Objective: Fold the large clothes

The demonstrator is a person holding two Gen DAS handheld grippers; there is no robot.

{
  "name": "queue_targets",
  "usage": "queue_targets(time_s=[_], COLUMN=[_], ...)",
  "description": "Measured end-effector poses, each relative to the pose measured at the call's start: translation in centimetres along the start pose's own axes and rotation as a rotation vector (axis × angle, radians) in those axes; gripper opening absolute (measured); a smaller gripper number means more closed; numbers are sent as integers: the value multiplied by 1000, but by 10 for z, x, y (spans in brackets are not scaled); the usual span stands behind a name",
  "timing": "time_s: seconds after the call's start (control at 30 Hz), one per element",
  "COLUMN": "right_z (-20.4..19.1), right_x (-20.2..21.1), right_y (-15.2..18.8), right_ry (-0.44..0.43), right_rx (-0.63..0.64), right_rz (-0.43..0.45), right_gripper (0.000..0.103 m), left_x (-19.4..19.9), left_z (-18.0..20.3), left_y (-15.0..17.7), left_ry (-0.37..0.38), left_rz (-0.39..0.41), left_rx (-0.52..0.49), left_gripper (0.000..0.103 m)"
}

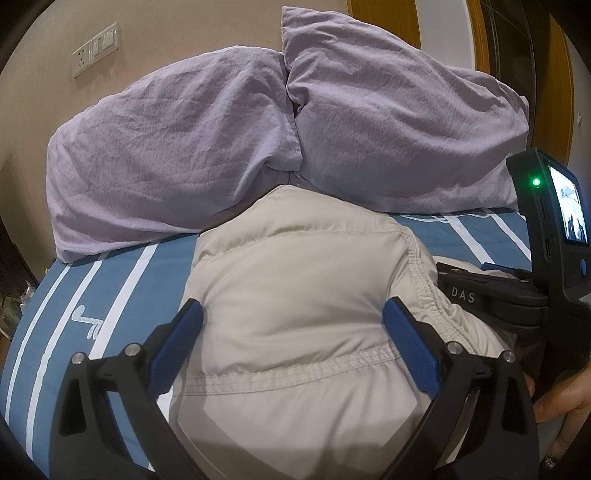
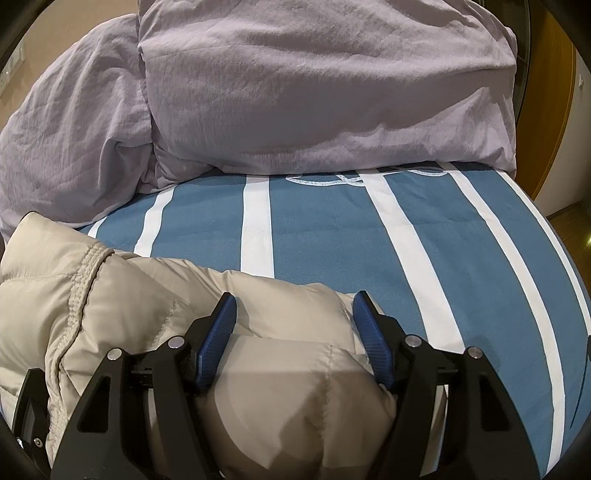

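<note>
While both views take in the beige jacket point(image 1: 295, 314) bunched on the blue, white-striped sheet point(image 1: 92, 295), only the left wrist view records a wall switch plate point(image 1: 96, 48) at 11 o'clock, a wooden frame point(image 1: 384, 22) at 1 o'clock, and the right gripper's body with lit screen point(image 1: 567, 210) and green lamp at 3 o'clock, a hand point(image 1: 565, 398) showing below it.

Left gripper point(image 1: 293, 328): fingers point(image 1: 181, 347) spread wide, padded jacket bulging between them; contact with the pads not determinable.

Right gripper point(image 2: 293, 332): fingers point(image 2: 218, 339) apart, a puffed fold of jacket point(image 2: 147, 295) between them; grip not confirmed. Only here: the sheet point(image 2: 332, 240) running clear to the bed's edge at 3 o'clock, with white embroidered loops at 12 o'clock, and a strip of wood floor point(image 2: 569, 221) beyond.

Jacket: quilted, matte, puffy panels, stitched seams, gathered elastic hem. Located at bed centre, just short of the pillows.

Pillows point(image 1: 221, 122): two, lilac, crinkled cotton-like cloth, leaning together at 12 o'clock. Finger pads: blue, ribbed; arms black with silver pins.
</note>
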State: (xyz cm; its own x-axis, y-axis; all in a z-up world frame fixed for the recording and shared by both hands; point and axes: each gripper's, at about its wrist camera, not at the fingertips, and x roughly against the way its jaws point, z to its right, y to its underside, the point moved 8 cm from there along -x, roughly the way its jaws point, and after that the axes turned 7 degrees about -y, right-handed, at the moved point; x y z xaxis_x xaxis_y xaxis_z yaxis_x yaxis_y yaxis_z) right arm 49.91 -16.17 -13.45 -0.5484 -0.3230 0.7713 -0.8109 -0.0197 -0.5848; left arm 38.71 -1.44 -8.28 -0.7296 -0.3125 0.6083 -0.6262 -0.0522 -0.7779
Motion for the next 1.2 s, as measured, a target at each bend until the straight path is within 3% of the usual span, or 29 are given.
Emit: queue_targets(time_s=[0.4, 0.6, 0.83, 1.07, 1.2], right_z=[2, 7, 8, 7, 7], right_x=[-1, -6, -7, -6, -6], right_y=[0, 2, 2, 3, 3], right_ry=[-2, 6, 1, -9, -11], right_rx=[-6, -25, -35, -47, -48], right_rz=[0, -13, -11, -1, 1], right_gripper=[69, 71, 71, 71, 72], left_x=[1, 13, 16, -16, -39], left_z=[0, -8, -26, -28, -30], left_y=[0, -15, -45, -47, -34], left_ry=[2, 59, -46, -92, -21], left_rz=[1, -13, 22, -54, -126], left_rx=[0, 30, 26, 47, 109], left_gripper=[99, 99, 99, 100, 101])
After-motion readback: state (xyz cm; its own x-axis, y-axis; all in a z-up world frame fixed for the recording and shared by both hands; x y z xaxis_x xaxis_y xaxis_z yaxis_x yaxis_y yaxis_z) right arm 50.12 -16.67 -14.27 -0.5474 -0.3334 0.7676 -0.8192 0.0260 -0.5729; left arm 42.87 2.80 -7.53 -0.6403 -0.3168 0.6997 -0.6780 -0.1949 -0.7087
